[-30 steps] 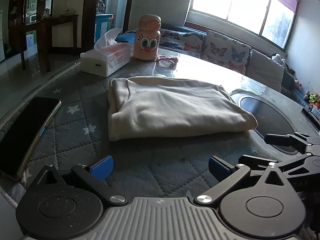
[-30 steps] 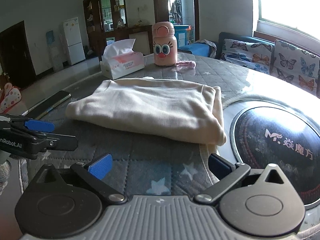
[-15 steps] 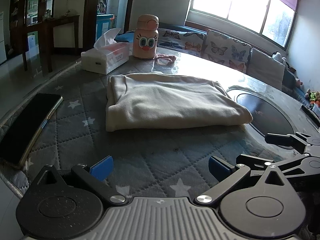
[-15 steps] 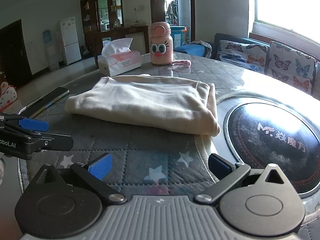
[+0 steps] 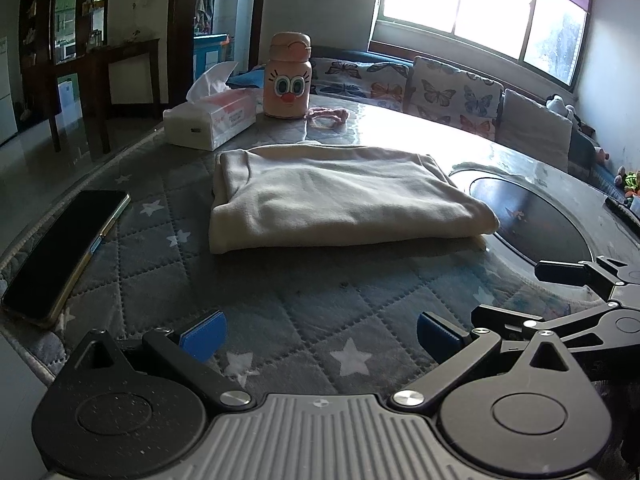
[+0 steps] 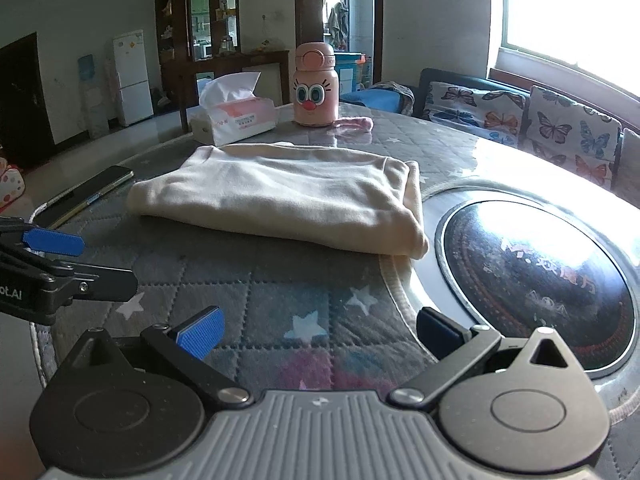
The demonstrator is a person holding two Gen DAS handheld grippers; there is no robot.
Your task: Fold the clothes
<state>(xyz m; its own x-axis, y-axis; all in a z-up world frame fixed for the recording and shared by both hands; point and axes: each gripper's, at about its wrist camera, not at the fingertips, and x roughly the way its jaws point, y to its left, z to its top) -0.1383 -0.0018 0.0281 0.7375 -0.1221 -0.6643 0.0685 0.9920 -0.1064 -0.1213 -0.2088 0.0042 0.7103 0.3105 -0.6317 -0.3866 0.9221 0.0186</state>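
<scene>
Lying flat on the grey star-quilted mat (image 5: 304, 304) of the round bench (image 5: 400, 128), near its middle: cream garment (image 5: 332, 200), folded into a thick rectangle, one folded edge toward the near rim, layered edges visible at the end that faces the phone. Touching no claw.

Hovering low over the near rim of the bench, well short of the garment: left claw (image 5: 320, 332), blue pads (image 5: 204, 334) wide apart, holding nothing. Just to its right, over the same near rim: right claw (image 6: 318, 330), also spread wide and empty, blue pad (image 6: 200, 332) on one finger clear to see, the other finger dark in shadow. Seen from the right wrist view, left claw at the left border, its fingers parted too. Seen from the left wrist view, black fingers of the right claw at the right border, over the edge of the dark round glass plate (image 6: 536, 280) set in the bench.

Resting with one corner of the garment just beside this plate, slightly over the mat border.

Lying along the left rim of the bench, apart from the garment: black phone (image 5: 60, 252), screen up.

Standing at the far rim, behind the garment: white tissue box (image 5: 210, 120) with one tissue sticking up, and next to it pink bottle (image 5: 287, 76) with cartoon eyes and red nose, upright. Beside the bottle, small pink band (image 5: 328, 114).
</scene>
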